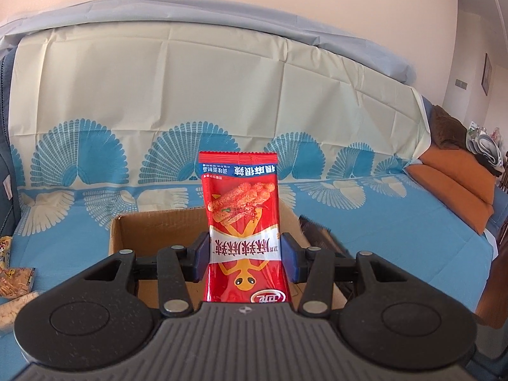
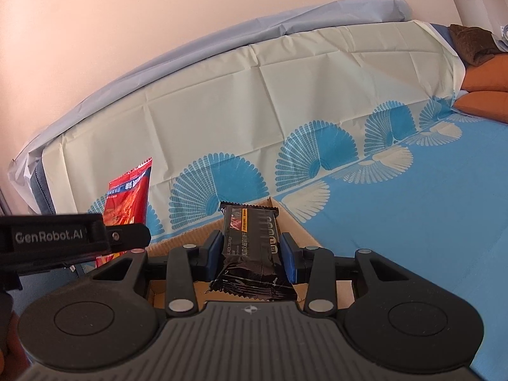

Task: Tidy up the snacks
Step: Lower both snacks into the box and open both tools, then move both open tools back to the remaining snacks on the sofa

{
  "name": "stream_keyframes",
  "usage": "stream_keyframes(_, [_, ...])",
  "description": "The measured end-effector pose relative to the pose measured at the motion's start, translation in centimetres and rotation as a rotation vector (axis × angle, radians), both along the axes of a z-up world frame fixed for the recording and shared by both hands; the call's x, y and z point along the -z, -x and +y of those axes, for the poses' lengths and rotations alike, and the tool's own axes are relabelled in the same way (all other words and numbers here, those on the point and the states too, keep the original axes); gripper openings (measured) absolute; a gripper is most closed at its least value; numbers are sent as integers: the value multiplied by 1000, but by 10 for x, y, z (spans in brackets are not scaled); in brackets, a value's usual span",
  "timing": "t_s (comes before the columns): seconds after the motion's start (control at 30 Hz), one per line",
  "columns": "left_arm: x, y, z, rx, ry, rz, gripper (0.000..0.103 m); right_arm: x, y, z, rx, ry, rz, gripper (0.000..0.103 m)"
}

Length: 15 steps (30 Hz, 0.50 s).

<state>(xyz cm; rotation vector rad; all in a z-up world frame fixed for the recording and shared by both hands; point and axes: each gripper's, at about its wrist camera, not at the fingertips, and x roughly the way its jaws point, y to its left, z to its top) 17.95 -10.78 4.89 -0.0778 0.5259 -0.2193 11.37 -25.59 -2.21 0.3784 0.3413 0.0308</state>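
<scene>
A red snack packet stands upright between the blue pads of my left gripper, which is shut on it above an open cardboard box. The same red packet shows at the left of the right wrist view, with the left gripper's black body in front of it. My right gripper is shut on a black snack packet, held over the same cardboard box. The box floor I can see is bare.
The box sits on a blue and cream patterned cloth over a sofa. Several loose snack packets lie at the left edge. Orange cushions and a brown blanket lie at the right.
</scene>
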Motion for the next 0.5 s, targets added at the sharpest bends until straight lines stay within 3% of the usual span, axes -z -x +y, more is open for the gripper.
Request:
stream_keyframes(0.03, [-1,0,0,-4,1,-1,55,0,-1,0,-10,1,-1,43])
stream_keyframes(0.1, [-5,-1,0,-13,4,-5,80,-1,-1,1,-16,12,-7,49])
stream_keyframes(0.13, [-7,0,1,-18,8,-14,82,-2,-1,2,-13,21,-12,62])
stream_keyframes(0.23, [-13,8,5,-27,5,-49,82,-5,0,5,0,40,-21,69])
stream_keyframes(0.37, [-15,31,21,-41,-8,-113,75,-4,1,13,-6,57,-11,69])
stream_keyframes(0.43, [-15,45,35,-38,-3,-141,65,-3,2,20,-16,74,-11,69])
stream_keyframes(0.5, [-15,60,52,-40,1,-165,44,-4,5,30,-30,97,-21,69])
